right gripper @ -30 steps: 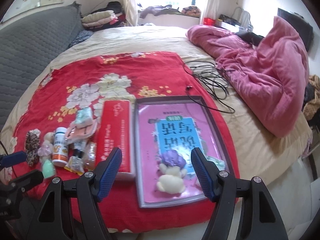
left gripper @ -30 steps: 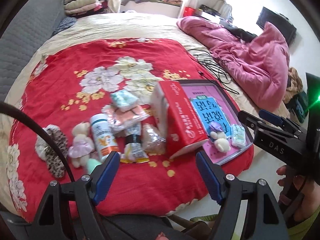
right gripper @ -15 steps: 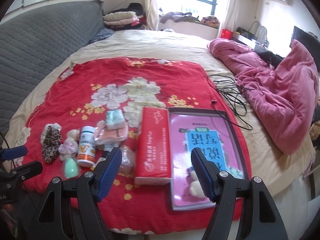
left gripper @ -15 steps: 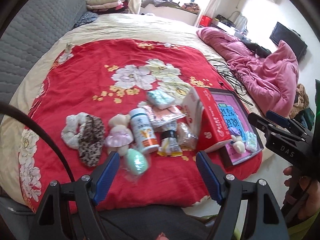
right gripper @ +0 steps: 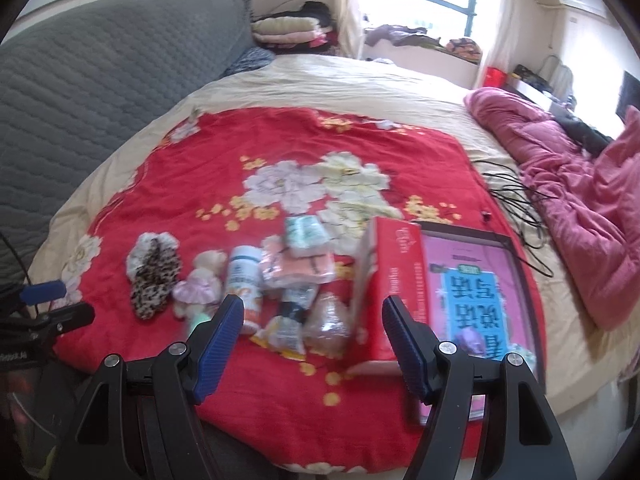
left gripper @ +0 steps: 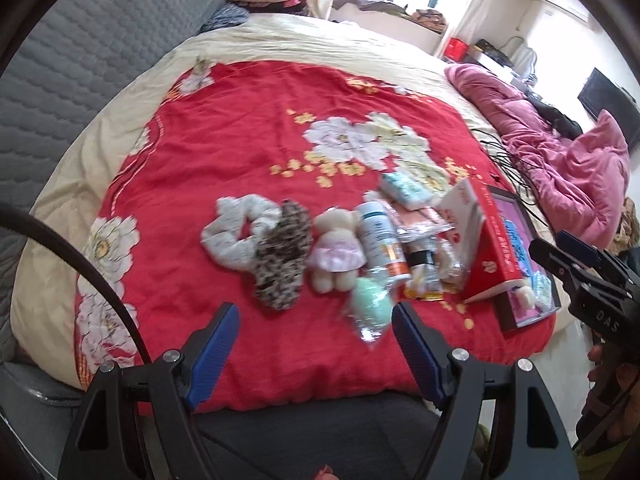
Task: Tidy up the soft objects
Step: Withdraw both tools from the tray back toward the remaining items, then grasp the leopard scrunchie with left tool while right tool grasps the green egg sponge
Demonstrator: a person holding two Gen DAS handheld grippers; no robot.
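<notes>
Tongs, left [left gripper: 314, 330] and right [right gripper: 314, 322]: angled down, agape, empty.

I am reading "DAS" in pale letters on the black body of the right hand-held gripper [left gripper: 582, 268], seen from the left wrist camera. I am seeing large dark characters lying upside down on the blue panel of the pink tray [right gripper: 472, 256], and white print on the red box [right gripper: 400, 268], both too blurred to make out.
</notes>
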